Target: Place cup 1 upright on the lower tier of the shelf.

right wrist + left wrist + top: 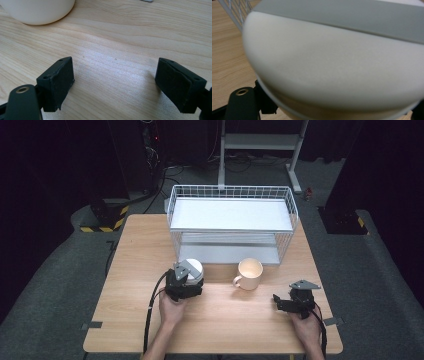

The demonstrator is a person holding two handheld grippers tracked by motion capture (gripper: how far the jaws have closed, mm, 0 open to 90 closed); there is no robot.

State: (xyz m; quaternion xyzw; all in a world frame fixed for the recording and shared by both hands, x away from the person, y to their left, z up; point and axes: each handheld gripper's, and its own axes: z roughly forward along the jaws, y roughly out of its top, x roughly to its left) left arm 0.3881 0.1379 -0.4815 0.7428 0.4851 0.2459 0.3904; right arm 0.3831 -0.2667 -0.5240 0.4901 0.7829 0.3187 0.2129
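Observation:
A white cup [194,268] stands on the wooden table [225,330] just in front of the wire rack. My left gripper [189,279] is around it. In the left gripper view the cup [332,65] sits between the jaws, and the left pad [268,107] presses its side. A cream mug [249,272] stands upright to the right of it, handle towards the front left. My right gripper [278,301] hovers low over bare wood to the right of the mug, open and holding nothing. In the right gripper view [115,82] the mug's base [37,10] is at the top left.
A white wire rack [230,195] with two shelves stands at the back of the table, its open front facing me. A metal stand [260,142] and dark equipment are on the floor beyond it.

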